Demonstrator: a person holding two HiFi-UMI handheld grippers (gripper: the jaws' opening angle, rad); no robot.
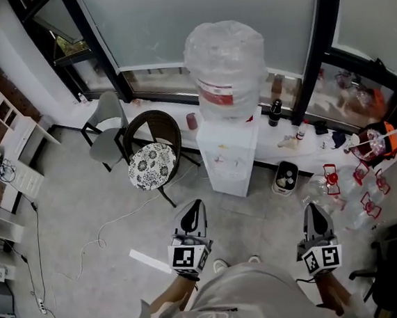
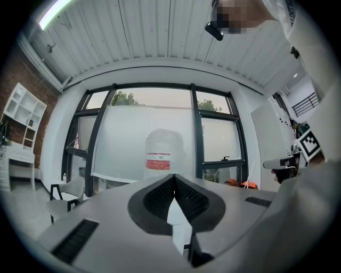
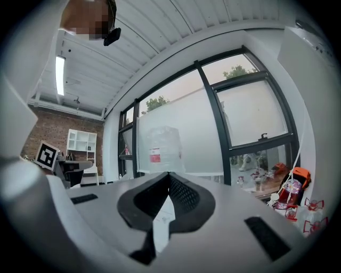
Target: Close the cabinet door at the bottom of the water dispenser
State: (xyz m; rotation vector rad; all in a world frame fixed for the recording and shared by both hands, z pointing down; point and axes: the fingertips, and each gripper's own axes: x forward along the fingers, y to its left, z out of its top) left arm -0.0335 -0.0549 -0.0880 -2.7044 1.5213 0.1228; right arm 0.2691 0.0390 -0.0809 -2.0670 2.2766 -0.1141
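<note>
The red label (image 1: 214, 92) on the bottle (image 1: 224, 51) is too small to read. The white water dispenser (image 1: 230, 160) stands mid-frame below the window (image 1: 171, 17), its lower front plain white. The left gripper (image 1: 194, 205) and the right gripper (image 1: 311, 210) have their fingers pressed together on nothing.

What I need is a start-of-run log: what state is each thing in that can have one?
left hand-held gripper: shut, empty, aimed at the water dispenser.
right hand-held gripper: shut, empty.
water dispenser: upright on the floor.
cabinet door: open or shut can't be told from here.
water bottle: seated on the water dispenser.
cushioned chair: upright, unoccupied.
</note>
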